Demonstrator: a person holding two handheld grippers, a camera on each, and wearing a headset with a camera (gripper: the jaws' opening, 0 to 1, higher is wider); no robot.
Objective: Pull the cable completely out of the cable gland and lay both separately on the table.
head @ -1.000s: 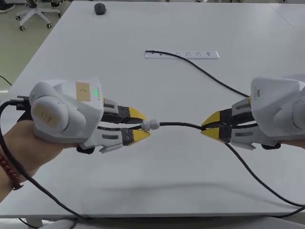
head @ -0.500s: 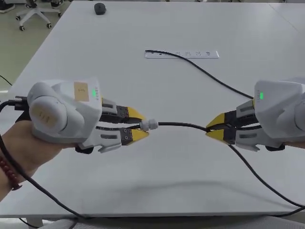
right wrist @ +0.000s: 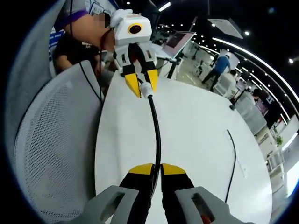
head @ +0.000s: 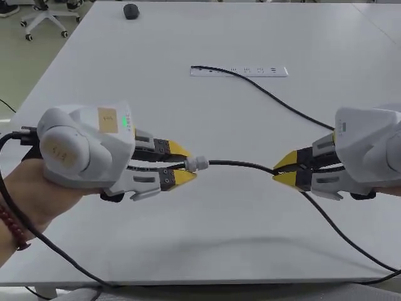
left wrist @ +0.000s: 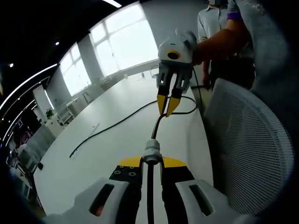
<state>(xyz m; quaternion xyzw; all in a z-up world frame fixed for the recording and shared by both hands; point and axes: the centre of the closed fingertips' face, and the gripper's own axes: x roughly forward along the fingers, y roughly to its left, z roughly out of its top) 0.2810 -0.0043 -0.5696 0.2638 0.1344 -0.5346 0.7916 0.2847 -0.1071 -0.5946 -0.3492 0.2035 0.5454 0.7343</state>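
White desk (head: pixel 219 37) stretches ahead, with a power strip (head: pixel 250 72) lying toward its far edge and a mouse (head: pixel 131 10) near the far left corner. Above the near half of the desk, the left gripper (head: pixel 183 164) has its yellow-tipped jaws clamped on the white cable gland (head: pixel 198 164), whose end sticks out just past the tips. The black cable (head: pixel 238 165) runs from the gland across to the right gripper (head: pixel 283 169), whose jaws are pinched together on it, well apart from the gland.
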